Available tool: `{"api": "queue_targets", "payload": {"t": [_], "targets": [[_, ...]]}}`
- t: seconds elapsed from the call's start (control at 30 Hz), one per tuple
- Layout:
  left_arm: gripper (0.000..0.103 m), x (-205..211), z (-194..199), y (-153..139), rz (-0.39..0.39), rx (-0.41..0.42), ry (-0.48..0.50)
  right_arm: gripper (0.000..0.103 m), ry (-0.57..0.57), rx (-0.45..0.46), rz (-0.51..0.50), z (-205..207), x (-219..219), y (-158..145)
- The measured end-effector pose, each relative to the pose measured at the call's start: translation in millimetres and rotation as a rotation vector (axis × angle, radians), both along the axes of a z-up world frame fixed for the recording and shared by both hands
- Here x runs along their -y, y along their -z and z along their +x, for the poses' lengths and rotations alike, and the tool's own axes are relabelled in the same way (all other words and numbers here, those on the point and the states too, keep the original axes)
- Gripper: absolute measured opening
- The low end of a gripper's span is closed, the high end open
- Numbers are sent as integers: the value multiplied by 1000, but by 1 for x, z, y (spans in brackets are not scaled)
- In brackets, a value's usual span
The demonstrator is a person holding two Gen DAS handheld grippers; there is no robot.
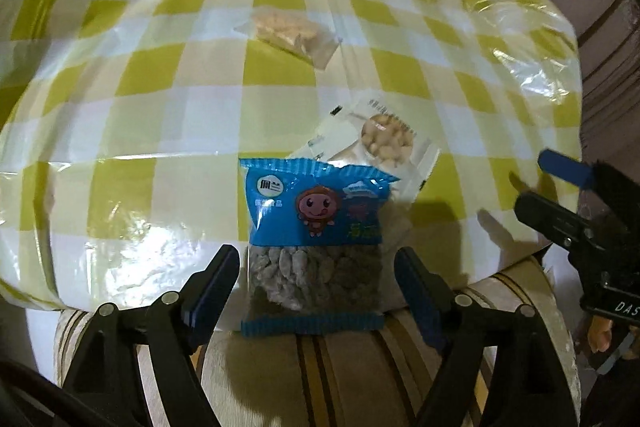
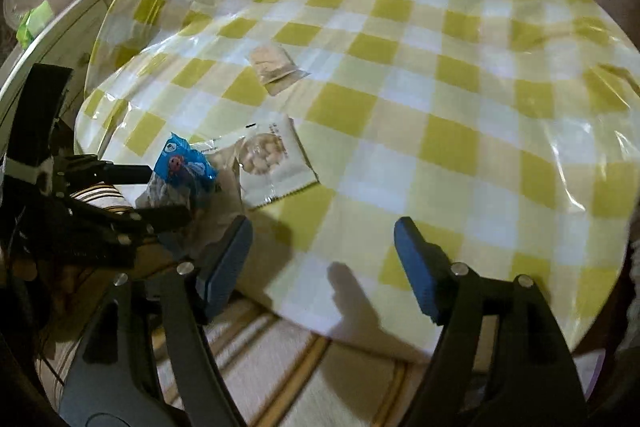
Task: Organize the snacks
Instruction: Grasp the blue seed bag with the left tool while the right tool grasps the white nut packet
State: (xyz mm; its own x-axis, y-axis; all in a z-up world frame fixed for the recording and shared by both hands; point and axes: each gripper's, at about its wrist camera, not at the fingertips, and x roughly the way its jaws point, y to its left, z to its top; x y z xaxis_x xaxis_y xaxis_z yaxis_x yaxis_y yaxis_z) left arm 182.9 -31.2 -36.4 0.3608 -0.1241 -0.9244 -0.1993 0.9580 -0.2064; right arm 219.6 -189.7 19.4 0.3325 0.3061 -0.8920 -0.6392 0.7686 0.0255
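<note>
Three snack packets lie on a round table (image 1: 120, 75) covered with a yellow-and-white checked cloth under clear plastic. One blue packet (image 1: 316, 247) with a cartoon figure and a clear lower half showing pale, coated pieces rests at the near edge of the table, its bottom end hanging out over the rim above a striped cushion (image 1: 320, 379). One white packet (image 1: 384, 143) with a round window of pale nuts lies just behind it, its near corner tucked under the blue packet's top edge. One small clear packet (image 1: 296, 35) of tan crumbly pieces sits farther in, well apart from the other two, toward the middle of the table. Two sets of tongs are in view. The left tongs (image 1: 316, 291) are spread, with the blue packet between the fingers; a gap shows on each side, so the pads do not press it. The right tongs (image 2: 324, 263) are also spread, over bare cloth near the table's edge with nothing between them, to the right of the blue and white packets. From the left wrist view the right tongs show at the right border, one blue pad raised above the cloth. Both throw dark shadows on the cloth.
</note>
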Motion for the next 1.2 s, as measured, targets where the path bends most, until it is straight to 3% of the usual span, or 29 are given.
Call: {"api": "queue_targets", "payload": {"t": [0.13,0.33,0.47,0.97,1.2], "targets": [[80,-2,7,9,-12,-15,-5,77,-50,-1,-31,8,-21,13],[62,-8,6,9,-36,22,-24,77,-94,-5,-48,17,-39,25],[58,-20,1,7,-69,42,-70,77,-132,-3,-70,19,-49,30],[57,-52,-20,-1,-99,112,-196,76,-207,-23,-135,28,-84,58],[57,-62,-25,-2,-119,129,-220,70,-210,-23,-129,35,-92,62]]}}
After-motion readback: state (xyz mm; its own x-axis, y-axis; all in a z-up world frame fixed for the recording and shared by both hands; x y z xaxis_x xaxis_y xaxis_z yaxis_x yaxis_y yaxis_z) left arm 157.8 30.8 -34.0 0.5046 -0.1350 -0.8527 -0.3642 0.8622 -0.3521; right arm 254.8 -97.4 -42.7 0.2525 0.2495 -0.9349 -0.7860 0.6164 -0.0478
